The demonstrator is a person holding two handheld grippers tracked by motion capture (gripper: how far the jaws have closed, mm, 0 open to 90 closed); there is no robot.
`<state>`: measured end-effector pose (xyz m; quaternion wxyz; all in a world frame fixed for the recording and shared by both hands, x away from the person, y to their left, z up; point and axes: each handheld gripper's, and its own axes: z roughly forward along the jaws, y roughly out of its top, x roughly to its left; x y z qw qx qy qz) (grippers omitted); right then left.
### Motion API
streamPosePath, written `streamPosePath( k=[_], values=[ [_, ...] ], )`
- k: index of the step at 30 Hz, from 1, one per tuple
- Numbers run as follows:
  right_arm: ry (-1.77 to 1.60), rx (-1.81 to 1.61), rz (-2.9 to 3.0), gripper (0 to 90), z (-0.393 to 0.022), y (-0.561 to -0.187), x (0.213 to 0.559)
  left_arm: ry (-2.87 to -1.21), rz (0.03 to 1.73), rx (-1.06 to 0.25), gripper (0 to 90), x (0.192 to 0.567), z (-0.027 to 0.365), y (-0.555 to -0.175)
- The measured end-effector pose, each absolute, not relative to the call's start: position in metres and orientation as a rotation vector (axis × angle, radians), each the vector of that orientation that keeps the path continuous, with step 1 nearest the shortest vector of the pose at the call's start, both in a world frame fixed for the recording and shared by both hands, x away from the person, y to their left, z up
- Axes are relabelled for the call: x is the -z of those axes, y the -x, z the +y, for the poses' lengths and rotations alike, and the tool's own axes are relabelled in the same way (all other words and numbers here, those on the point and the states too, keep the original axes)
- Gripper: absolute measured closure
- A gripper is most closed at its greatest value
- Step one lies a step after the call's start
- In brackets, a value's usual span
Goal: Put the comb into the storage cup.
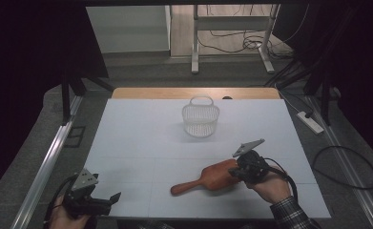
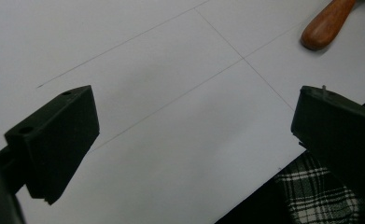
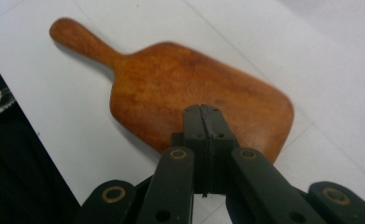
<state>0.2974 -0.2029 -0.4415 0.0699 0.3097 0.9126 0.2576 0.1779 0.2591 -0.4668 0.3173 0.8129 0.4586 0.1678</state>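
Wooden paddle [image 1: 212, 177] flat on bench [image 1: 146, 138], handle toward left; right gripper [image 3: 202, 122] jaws closed, empty, over blade; left gripper [image 1: 108, 200] wide, apart.

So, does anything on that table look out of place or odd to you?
Nothing looks spilled or broken. The wooden paddle board lies flat and askew to the grid lines, and the white basket stands upright farther back. One small oddity: the right tool sits over the board's wide end with its jaws pressed together, apparently gripping nothing.

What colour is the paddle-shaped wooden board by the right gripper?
Reddish-brown, warm orange-toned wood: the paddle-shaped wooden board shows best in the right gripper view.
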Motion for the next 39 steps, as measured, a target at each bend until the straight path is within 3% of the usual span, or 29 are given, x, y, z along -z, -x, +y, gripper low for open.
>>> streamPosePath(
  k=[21,39],
  values=[
    [-0.917,-0.604,2.885,89.2,-0.208,-0.284,0.473,-2.149,1.201,-0.445,1.8,0.467,0.258,-0.178],
    [-1.003,-0.56,2.841,89.2,-0.201,-0.317,0.485,-2.163,1.197,-0.448,1.9,0.467,0.257,-0.178]
  ],
)
